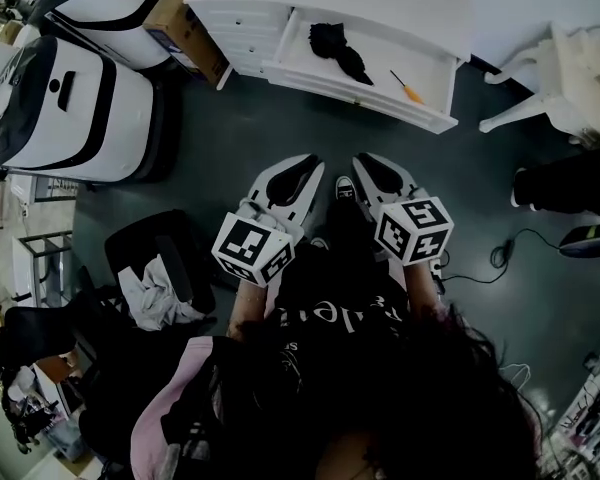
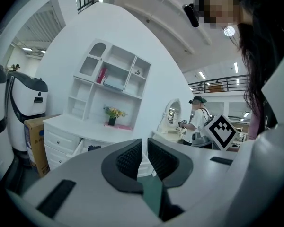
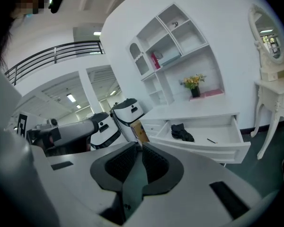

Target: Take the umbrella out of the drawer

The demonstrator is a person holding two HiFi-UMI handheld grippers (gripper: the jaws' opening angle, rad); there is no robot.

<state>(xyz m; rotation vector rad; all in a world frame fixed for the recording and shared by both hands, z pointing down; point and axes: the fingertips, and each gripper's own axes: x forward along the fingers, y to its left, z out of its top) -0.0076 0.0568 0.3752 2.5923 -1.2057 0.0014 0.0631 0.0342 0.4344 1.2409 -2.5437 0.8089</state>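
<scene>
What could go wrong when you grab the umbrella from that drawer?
The left gripper and right gripper are both shut, not yet at the drawer; unless they open, they may just shove the black umbrella. The orange-handled screwdriver lies in the same drawer and could get knocked or grabbed too.

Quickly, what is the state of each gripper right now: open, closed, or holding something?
Left gripper: closed, jaws almost together, holding nothing.
Right gripper: closed, holding nothing.
</scene>
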